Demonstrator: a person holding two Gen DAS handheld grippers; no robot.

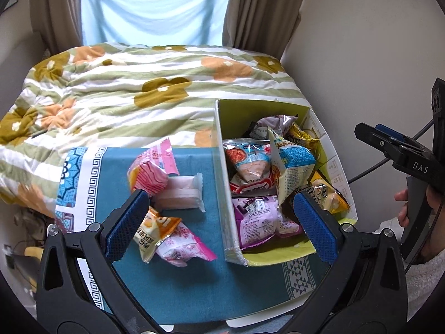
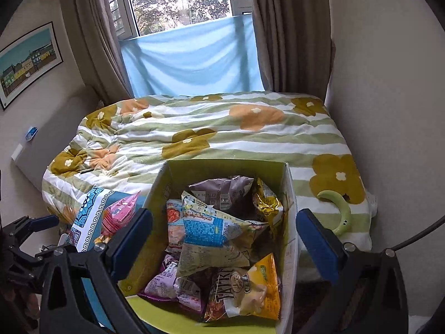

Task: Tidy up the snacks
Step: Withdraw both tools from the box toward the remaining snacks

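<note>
Snack box [image 1: 222, 167], open-topped carton with green inside, sits right of centre in the left wrist frame on a teal patterned cloth [image 1: 178, 272]; its long axis runs from the bottom of the frame up toward the bed. In the right wrist frame the box [image 2: 155, 194] fills the lower centre, packed with packets lying at mixed angles. A blue-and-cream packet [image 2: 205, 231] lies across the pile, long axis left-right, corner tilted up. Yellow packet [image 2: 261, 286] at lower right stands roughly upright beside a dark one with partial lettering "TAIK"; rest of print too small to read.

Loose on the cloth, left of the box: pink striped packet [image 1: 151, 172], clear sleeve of pale wafers [image 1: 180, 194] lying left-right, orange packet [image 1: 155, 231], pink packet [image 1: 183, 247].

Left gripper [image 1: 219, 222] jaws spread wide, nothing between them, above the box's left wall. Right gripper [image 2: 225, 245] also spread wide and empty, over the box; seen at the right edge of the left wrist frame [image 1: 389, 144], marked "DAS".

Floral striped quilt [image 2: 222, 139] behind.
</note>
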